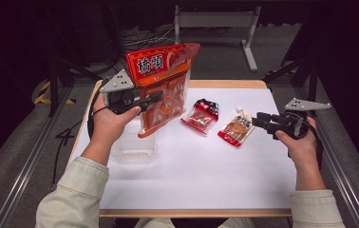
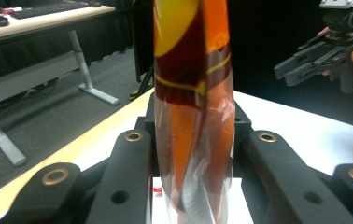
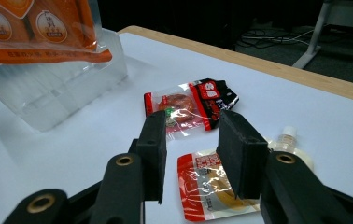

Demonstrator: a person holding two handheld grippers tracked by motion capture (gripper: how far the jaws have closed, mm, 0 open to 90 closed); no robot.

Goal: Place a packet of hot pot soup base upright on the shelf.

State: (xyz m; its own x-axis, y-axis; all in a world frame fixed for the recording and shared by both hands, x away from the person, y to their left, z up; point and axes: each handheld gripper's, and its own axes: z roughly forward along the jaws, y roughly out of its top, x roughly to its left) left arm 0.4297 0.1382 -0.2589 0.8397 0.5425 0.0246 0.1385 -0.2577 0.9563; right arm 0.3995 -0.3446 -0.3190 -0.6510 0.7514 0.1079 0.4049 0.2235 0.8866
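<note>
My left gripper (image 1: 150, 100) is shut on a big orange snack bag (image 1: 164, 80) and holds it upright above the table. In the left gripper view the bag (image 2: 193, 93) stands pinched between the two jaws. Its lower edge hangs over a clear plastic container (image 1: 135, 148). My right gripper (image 1: 257, 119) is open, low over the table at the right, with nothing between its pads (image 3: 153, 140). Just below and ahead of it lies a red spouted pouch (image 3: 209, 186). A small red-and-black snack packet (image 3: 188, 105) lies farther on.
The white table top (image 1: 206, 175) has a wooden rim. The packet (image 1: 201, 115) and pouch (image 1: 237, 127) lie side by side right of the container (image 3: 58, 93). Metal table legs (image 1: 249, 42) and cables stand beyond the far edge.
</note>
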